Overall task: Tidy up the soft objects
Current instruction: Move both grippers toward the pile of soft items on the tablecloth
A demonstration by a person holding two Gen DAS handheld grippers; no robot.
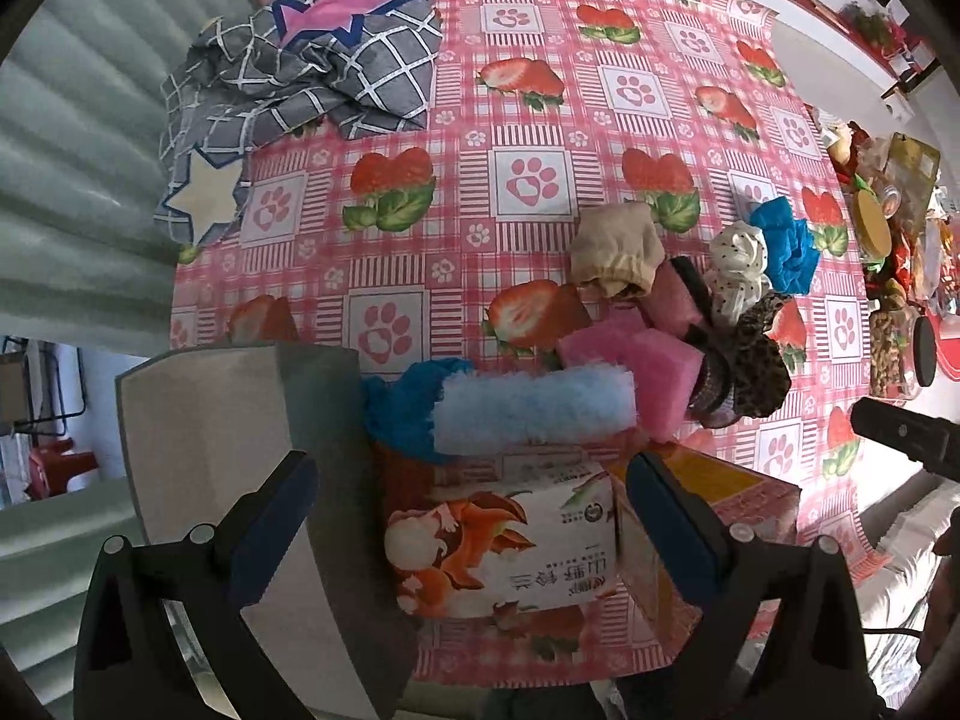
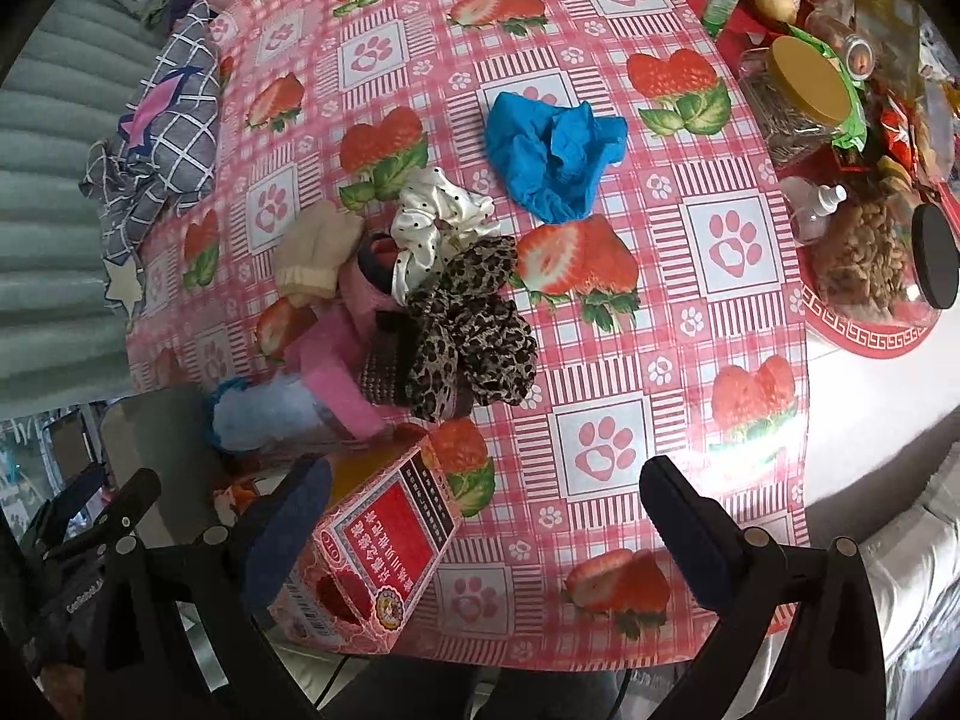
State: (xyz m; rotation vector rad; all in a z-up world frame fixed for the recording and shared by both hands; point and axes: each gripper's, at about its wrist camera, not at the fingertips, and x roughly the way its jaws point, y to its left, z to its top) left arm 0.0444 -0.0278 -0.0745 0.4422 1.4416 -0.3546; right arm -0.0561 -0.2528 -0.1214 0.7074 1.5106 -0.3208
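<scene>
Right now both tongs, the left tongs [image 1: 474,504] and the right tongs [image 2: 486,516], are wide open and hold nothing. The soft things sit in a pile in the middle of the tabletop [image 2: 690,360], like the leopard scrunchie [image 2: 474,342] and the blue cloth [image 2: 552,162]. They look light and squishy, so pinching a thick fold on top should work best.

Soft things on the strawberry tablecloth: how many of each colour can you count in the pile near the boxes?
Blue: 3 (cloth, fluffy pad, crumpled piece)
Pink: 3 (two sponges, plush)
Beige: 1 (mitten)
White dotted: 1 (scrunchie)
Leopard: 1 (scrunchie)
Total: 9
</scene>
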